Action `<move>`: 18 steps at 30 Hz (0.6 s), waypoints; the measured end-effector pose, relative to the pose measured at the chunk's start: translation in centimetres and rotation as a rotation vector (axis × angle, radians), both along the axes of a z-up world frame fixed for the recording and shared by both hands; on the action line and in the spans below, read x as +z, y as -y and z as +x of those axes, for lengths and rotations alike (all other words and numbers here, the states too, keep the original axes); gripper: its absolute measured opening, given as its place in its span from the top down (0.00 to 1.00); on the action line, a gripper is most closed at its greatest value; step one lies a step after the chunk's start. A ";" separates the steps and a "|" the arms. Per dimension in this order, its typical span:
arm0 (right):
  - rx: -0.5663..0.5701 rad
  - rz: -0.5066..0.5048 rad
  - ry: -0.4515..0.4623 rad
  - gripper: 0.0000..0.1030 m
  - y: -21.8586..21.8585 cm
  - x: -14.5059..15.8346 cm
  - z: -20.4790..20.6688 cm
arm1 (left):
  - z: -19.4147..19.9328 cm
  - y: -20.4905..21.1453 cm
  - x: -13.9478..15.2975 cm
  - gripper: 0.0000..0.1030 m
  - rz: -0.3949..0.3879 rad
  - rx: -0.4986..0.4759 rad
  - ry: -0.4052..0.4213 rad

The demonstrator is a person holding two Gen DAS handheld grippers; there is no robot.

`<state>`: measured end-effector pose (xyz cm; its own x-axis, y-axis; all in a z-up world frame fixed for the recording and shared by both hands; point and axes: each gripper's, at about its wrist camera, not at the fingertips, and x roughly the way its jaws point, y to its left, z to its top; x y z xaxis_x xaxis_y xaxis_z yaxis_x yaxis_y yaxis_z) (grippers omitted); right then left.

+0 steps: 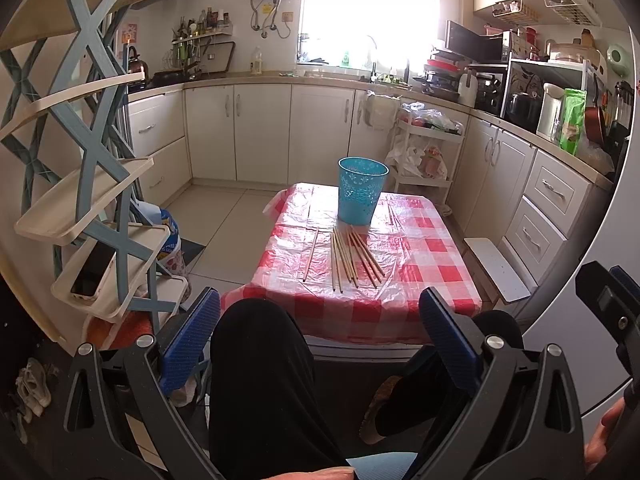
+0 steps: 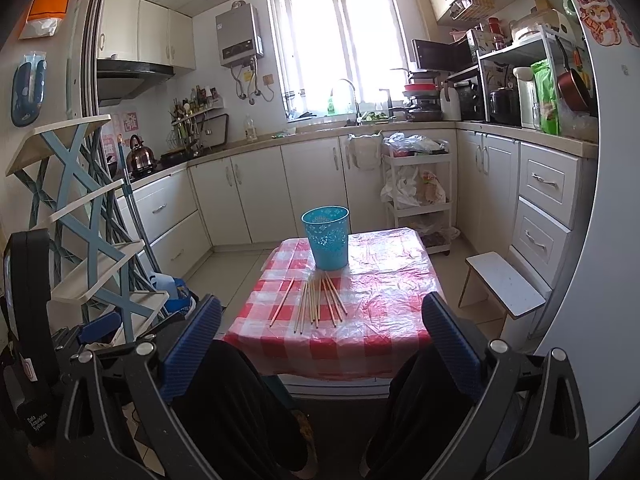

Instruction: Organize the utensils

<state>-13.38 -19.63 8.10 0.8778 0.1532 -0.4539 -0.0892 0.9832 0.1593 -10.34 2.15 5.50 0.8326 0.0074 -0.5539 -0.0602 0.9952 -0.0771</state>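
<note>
1. A small table [image 1: 420, 248] covered in a red and white checked cloth under clear plastic stands in the middle of a kitchen, seen from two cameras held low in front of it.
2. A blue perforated plastic bin [image 1: 362, 190] stands upright toward the far side of the table [image 2: 384, 292]; in the right wrist view the same bin [image 2: 328, 238] sits left of centre.
3. A loose bunch of wooden chopsticks [image 1: 356, 258] lies flat on the cloth just in front of the bin, fanned out and pointing toward the camera.
4. One single chopstick [image 1: 311, 254] lies apart, to the left of the bunch. In the right wrist view the bunch [image 2: 320, 302] and the single stick [image 2: 282, 302] show the same layout.
5. A few more thin sticks [image 1: 393, 216] seem to lie to the right of the bin, though glare on the plastic makes this hard to confirm.
6. The left gripper [image 1: 320, 338] is held near the table's front edge, above the person's dark-clad legs; its blue-padded fingers [image 1: 190, 344] are spread wide with nothing between them.
7. The right gripper [image 2: 322, 354] is likewise spread wide and holds nothing, also short of the table.
8. A tiered blue and cream shelf rack [image 1: 86, 160] stands to the left of the table, with a phone [image 1: 94, 270] lying on a lower tier.
9. A low white stool [image 2: 506, 284] stands to the right of the table, beside the cabinets.
</note>
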 end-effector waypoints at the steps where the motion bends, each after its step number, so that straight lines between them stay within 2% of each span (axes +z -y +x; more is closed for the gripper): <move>1: 0.000 -0.001 0.001 0.07 0.0 0.0 0.0 | 0.0 0.0 0.1 0.07 -0.001 0.001 0.001; 18: 0.007 0.002 -0.006 0.07 -0.2 0.0 0.0 | 0.0 0.1 0.1 0.07 -0.001 0.001 0.000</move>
